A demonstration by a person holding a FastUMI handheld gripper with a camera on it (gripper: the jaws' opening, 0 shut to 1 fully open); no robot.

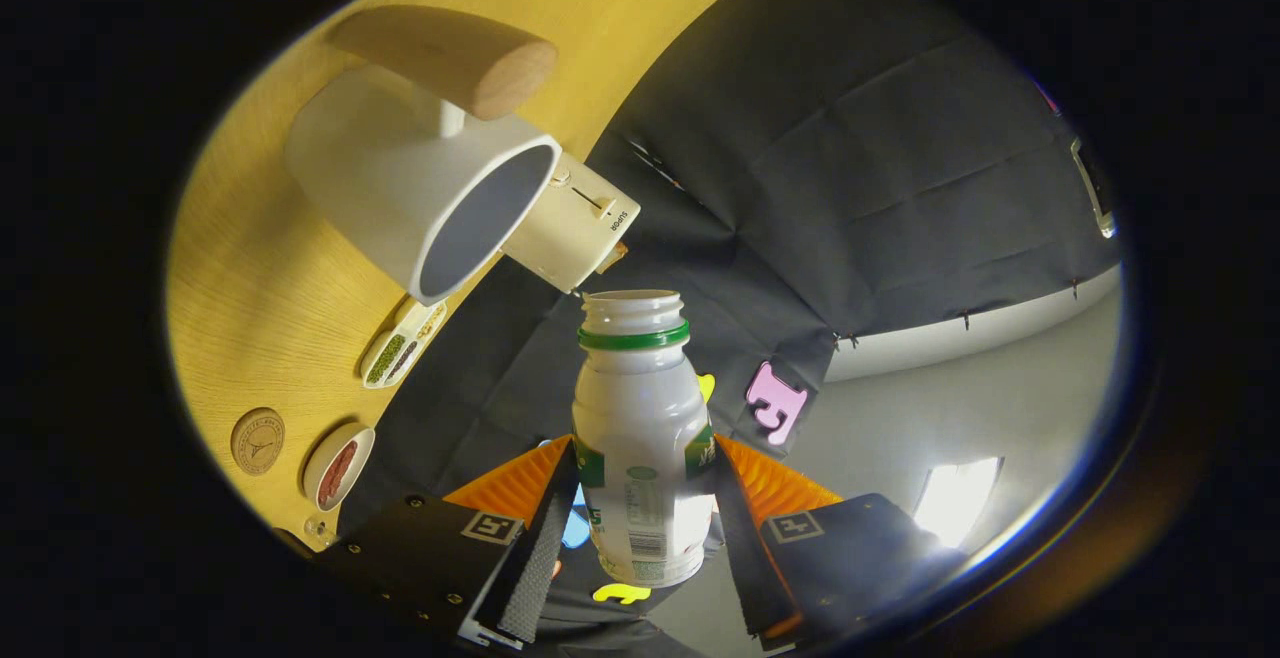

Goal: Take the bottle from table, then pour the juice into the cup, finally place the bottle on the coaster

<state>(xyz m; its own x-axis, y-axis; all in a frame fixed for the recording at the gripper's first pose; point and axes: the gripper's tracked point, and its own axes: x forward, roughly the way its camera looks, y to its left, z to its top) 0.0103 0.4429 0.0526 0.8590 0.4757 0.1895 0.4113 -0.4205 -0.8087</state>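
Grip: my gripper (645, 528) is clenched on the bottle (640, 438) — both fingers press its sides, low on the body.
Bottle: capless, mouth open, held in the air and tipped with the whole view rolled; its mouth points just past the cup (425, 188).
Cup: white, wooden handle, on the table (250, 278), opening turned toward me.
Risk 1: the mouth sits beside the cup's rim, not over it — more tilt here would send juice onto the table.
Risk 2: smooth plastic held near its base could swivel between my fingers.
Coaster (258, 441): round, well apart from the cup, beside 2 small dishes.
Writing: "SUPOR" on the cream appliance (575, 228) behind the cup; bottle label too small to read.
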